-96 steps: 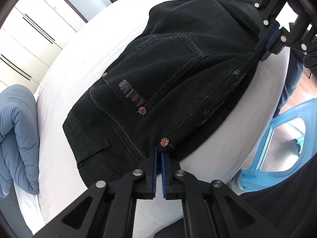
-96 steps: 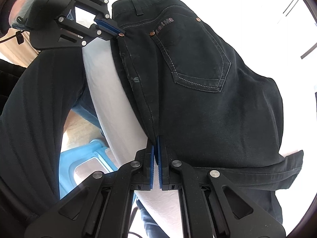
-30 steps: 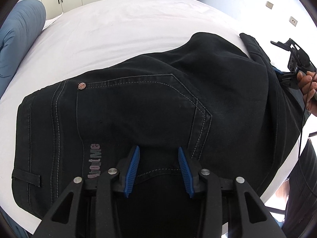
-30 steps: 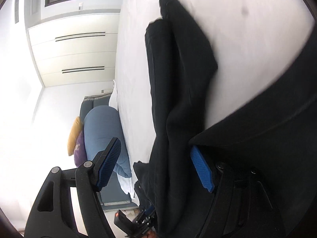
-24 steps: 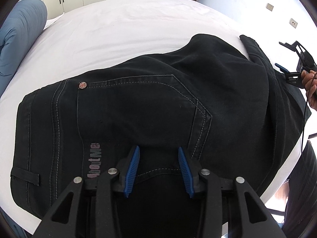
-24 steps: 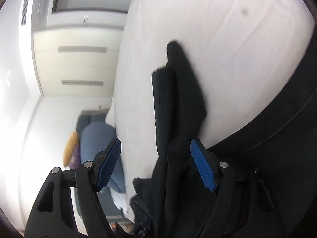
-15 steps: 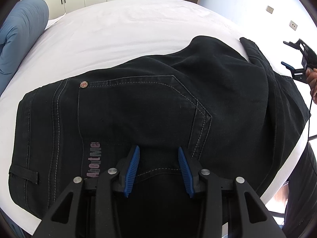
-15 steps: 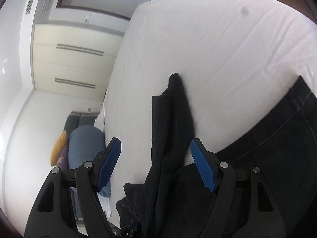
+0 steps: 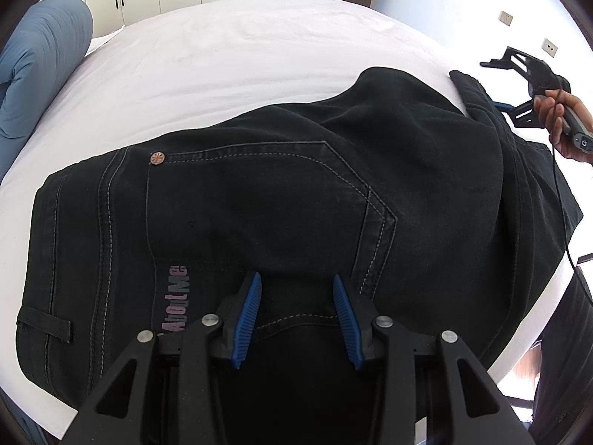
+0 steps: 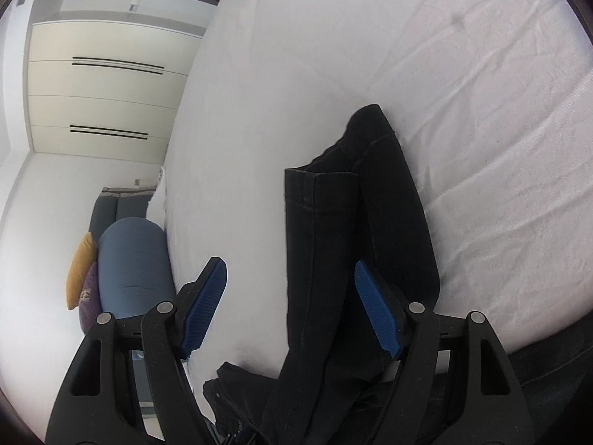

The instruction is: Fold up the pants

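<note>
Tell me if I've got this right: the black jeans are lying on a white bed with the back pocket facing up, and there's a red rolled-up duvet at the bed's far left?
Nearly. The rolled duvet is blue, not red, as the left wrist view shows. The rest stands: the black jeans lie on the white bed with the back pocket facing up.

Black jeans folded on a white bed

The pants [image 9: 259, 200] lie flat, seat side up, showing a back pocket with pale stitching, a copper rivet, a belt loop and "AboutMe" lettering. In the right wrist view the legs [image 10: 355, 222] stretch across the sheet, hems stacked unevenly, one cuff past the other.
</note>
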Motion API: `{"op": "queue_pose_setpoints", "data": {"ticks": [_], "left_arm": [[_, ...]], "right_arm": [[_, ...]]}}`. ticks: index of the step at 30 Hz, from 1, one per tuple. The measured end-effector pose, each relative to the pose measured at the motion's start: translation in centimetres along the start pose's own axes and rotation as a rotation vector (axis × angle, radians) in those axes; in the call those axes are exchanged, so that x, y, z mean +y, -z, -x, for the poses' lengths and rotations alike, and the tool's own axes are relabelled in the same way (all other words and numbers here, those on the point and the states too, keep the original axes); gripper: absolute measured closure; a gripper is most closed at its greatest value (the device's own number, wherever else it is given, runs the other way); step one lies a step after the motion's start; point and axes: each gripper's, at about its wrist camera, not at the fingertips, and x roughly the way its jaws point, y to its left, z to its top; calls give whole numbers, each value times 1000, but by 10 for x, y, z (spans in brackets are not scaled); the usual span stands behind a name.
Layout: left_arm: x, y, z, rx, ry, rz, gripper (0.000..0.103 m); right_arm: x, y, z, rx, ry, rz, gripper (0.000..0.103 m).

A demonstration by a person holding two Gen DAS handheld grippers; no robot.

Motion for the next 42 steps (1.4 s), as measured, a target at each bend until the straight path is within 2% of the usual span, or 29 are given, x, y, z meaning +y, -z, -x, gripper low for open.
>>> {"op": "queue_pose_setpoints", "data": {"ticks": [2, 4, 5, 7, 8, 10, 11, 12, 16, 18, 21, 24, 28, 31, 33, 36, 40, 42], "left_arm": [[0, 0, 0, -1, 0, 0, 60], [0, 0, 0, -1, 0, 2, 60], [0, -1, 0, -1, -1, 1, 60], [-1, -1, 0, -2, -1, 0, 60], [0, -1, -1, -2, -1, 1, 60], [-1, -1, 0, -4, -1, 1, 60], [-1, -1, 0, -5, -1, 1, 60], [-1, -1, 0, -5, -1, 0, 60], [0, 0, 0, -11, 2, 0, 60], [1, 0, 0, -14, 4, 2, 60], [4, 2, 1, -22, 12, 8, 60], [8, 3, 2, -30, 22, 20, 60], [19, 1, 4, -41, 59, 80, 60], [21, 0, 4, -42, 56, 74, 60], [20, 1, 4, -44, 46, 53, 60], [20, 2, 4, -46, 46, 46, 60], [17, 2, 2, -43, 42, 36, 60], [13, 1, 1, -41, 41, 34, 60]], "right_arm": [[-33, 1, -5, 0, -11, -25, 34], [-40, 1, -15, 7, -27, -32, 42], [-42, -6, -18, 13, -24, -29, 49], [-52, 0, -26, 29, -26, -21, 60], [-55, 1, -28, 33, -27, -15, 70], [-51, 3, -31, 39, -28, -4, 80], [-51, 12, -35, 38, -27, 9, 94], [-49, 14, -38, 34, -22, 27, 99], [-8, 33, -44, 0, 39, 169, 101], [35, 42, -33, -22, 42, 227, 101], [76, 40, 17, -76, -26, 311, 101], [140, 47, 63, -134, -116, 417, 101], [227, 72, 137, -200, -237, 595, 101], [251, 94, 171, -216, -261, 672, 101], [242, 109, 190, -231, -269, 690, 101], [201, 123, 206, -274, -232, 653, 101], [59, 116, 234, -287, -157, 469, 101], [5, 112, 239, -311, -106, 364, 101]]}}
